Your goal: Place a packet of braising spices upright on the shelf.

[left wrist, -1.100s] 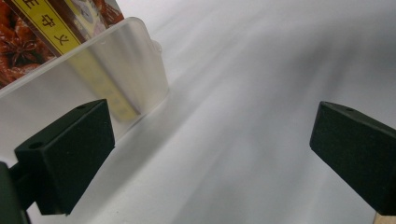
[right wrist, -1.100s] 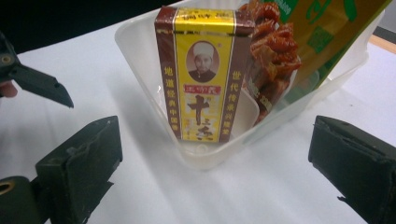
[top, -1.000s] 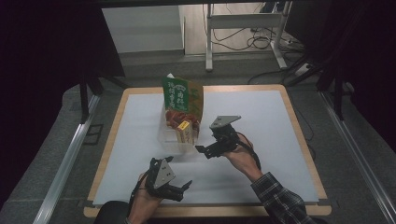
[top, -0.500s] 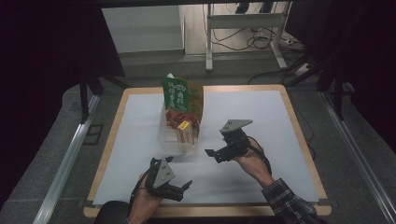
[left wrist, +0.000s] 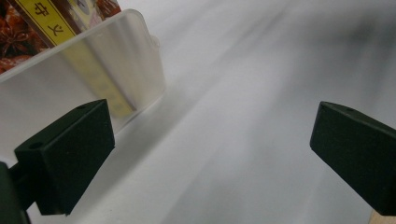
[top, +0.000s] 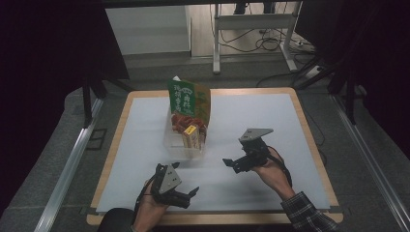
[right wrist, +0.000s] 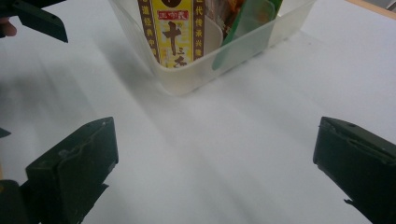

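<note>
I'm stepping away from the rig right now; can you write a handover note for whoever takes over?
Left gripper: open, empty, low at the table's near edge.
Right gripper: open, empty, right of the bin.
Clear bin: mid-table, holding a green bag, a yellow box and a red packet, all upright.
Done: these three sit in the bin; nothing lies loose on the white mat.
Left: nothing to pack that I can see; check before moving the bin.

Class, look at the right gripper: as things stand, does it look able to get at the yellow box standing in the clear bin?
Probably yes. The right gripper is open and faces the clear bin across bare table, nothing between. The yellow box stands against the near wall, its top above the rim, so it would likely need reaching from above.
</note>
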Motion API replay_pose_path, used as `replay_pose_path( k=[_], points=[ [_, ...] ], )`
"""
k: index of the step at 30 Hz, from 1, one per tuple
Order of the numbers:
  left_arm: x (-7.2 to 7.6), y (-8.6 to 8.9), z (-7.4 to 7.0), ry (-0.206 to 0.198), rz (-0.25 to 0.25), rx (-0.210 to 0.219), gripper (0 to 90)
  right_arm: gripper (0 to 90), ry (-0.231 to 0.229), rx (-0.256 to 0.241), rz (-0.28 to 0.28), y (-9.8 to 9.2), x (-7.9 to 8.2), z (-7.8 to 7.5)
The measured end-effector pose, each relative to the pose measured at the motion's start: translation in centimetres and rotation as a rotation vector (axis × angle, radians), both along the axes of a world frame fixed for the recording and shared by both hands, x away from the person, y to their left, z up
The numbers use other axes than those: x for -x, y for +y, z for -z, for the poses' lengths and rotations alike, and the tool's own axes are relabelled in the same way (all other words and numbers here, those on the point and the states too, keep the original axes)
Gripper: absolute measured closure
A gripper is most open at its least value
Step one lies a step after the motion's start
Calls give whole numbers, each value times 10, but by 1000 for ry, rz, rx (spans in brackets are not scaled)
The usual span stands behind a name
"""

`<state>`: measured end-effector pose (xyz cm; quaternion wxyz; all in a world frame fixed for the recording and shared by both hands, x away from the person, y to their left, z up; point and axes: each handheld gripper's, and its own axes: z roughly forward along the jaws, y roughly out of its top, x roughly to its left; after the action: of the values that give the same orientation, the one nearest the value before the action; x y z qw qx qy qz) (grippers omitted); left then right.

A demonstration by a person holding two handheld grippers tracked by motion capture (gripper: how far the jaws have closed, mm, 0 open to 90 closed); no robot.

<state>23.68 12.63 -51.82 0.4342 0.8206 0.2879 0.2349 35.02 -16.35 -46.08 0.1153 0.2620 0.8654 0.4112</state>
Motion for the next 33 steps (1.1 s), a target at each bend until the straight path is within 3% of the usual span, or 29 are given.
replay_pose_path(
  k=[7,33],
  points=[
    [-1,0,1,10,-7,24,0,0,0,-7,24,-14,6,0],
    [-2,1,1,16,-10,19,0,0,3,3,89,-58,25,7]
  ],
)
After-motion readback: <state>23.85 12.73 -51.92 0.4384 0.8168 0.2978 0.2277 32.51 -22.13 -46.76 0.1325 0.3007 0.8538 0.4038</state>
